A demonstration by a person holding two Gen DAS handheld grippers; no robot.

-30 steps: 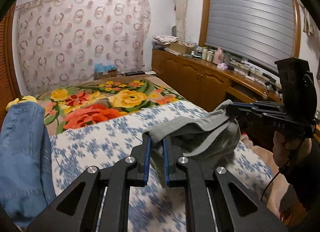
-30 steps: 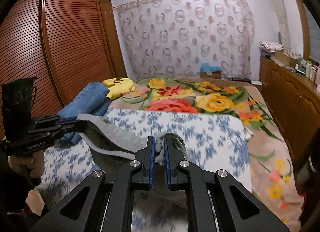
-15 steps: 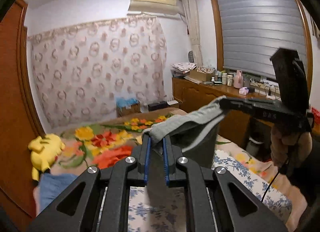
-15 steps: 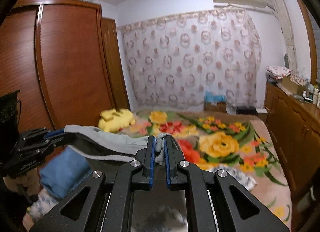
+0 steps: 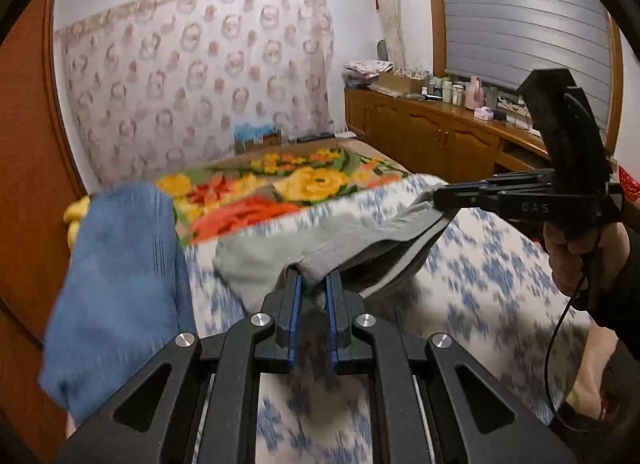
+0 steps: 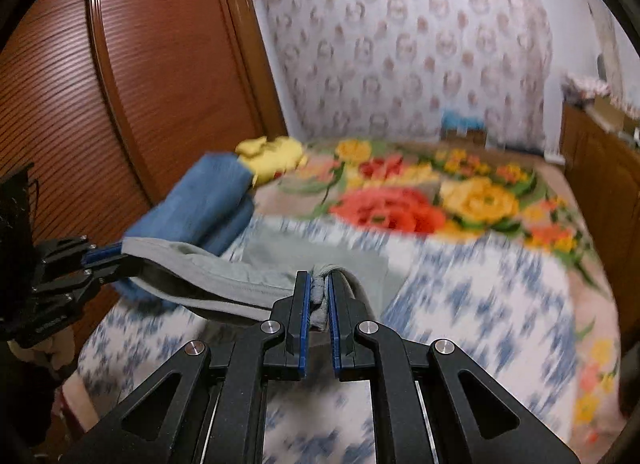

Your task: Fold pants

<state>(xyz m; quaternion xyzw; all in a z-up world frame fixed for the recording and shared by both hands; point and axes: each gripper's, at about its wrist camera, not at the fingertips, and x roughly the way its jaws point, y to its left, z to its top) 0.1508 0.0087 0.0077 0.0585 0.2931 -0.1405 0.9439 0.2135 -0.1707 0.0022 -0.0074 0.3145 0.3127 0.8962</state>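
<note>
Grey pants (image 5: 320,248) held by the waistband between two grippers above the blue-and-white quilt (image 5: 500,280) of the bed. Left gripper (image 5: 313,296) pinching one end of the band, pads pressed on a bunched fold; right gripper (image 6: 317,300) likewise clamped on the other end, with cloth wedged between its blue pads. Band stretched between the two, sagging a little; lower part of the garment lying on the quilt towards the flowered blanket (image 6: 400,204), just beside folded blue jeans (image 5: 120,284) at the bed's left edge. Step in hand, judging by the strong blur — laying the pants out flat, not yet any fold. Next move likely to call for lowering both ends evenly, band kept taut, so as to avoid wrinkles and overlap with the jeans.
</note>
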